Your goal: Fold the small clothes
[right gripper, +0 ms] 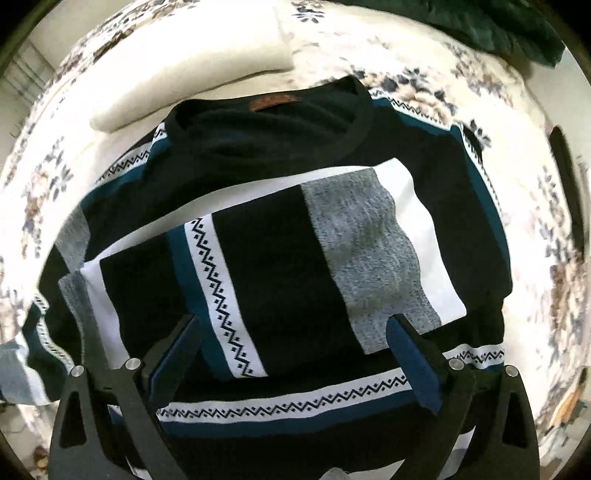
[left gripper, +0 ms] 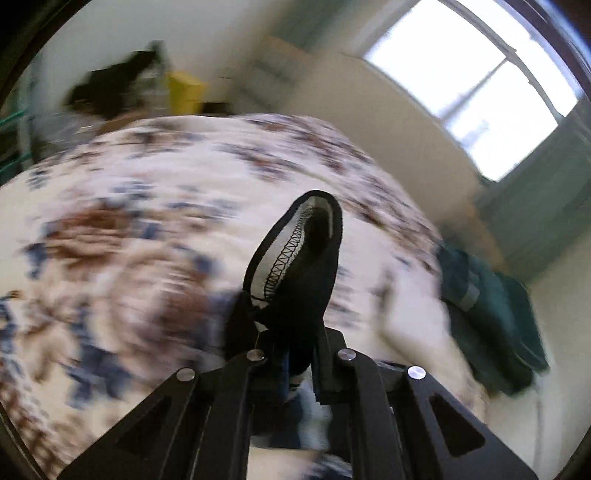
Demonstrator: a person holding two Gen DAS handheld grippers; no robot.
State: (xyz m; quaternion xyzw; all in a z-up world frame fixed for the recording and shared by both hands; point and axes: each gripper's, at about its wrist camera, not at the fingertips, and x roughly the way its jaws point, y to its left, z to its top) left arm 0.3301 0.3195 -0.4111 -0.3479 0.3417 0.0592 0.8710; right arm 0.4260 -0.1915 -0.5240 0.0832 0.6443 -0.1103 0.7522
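A striped sweater (right gripper: 280,236) in black, teal, white and grey lies flat on the bed, collar (right gripper: 266,125) and brown label (right gripper: 272,101) at the far end. One sleeve (right gripper: 369,229) is folded across its chest. My right gripper (right gripper: 295,325) hangs open straight above the sweater's lower body, with nothing between its fingers (right gripper: 410,354). In the blurred left wrist view, my left gripper (left gripper: 288,332) is shut on a black fabric edge (left gripper: 295,254) with a white inner side and zigzag stitching. The edge stands up from the jaws, lifted above the bed.
A floral bedspread (left gripper: 147,192) covers the bed (right gripper: 443,74). A cream folded cloth (right gripper: 192,62) lies beyond the sweater's collar. A dark green garment (left gripper: 491,306) lies at the bed's far corner (right gripper: 498,26). A window (left gripper: 472,81) and a yellow object (left gripper: 184,92) are behind.
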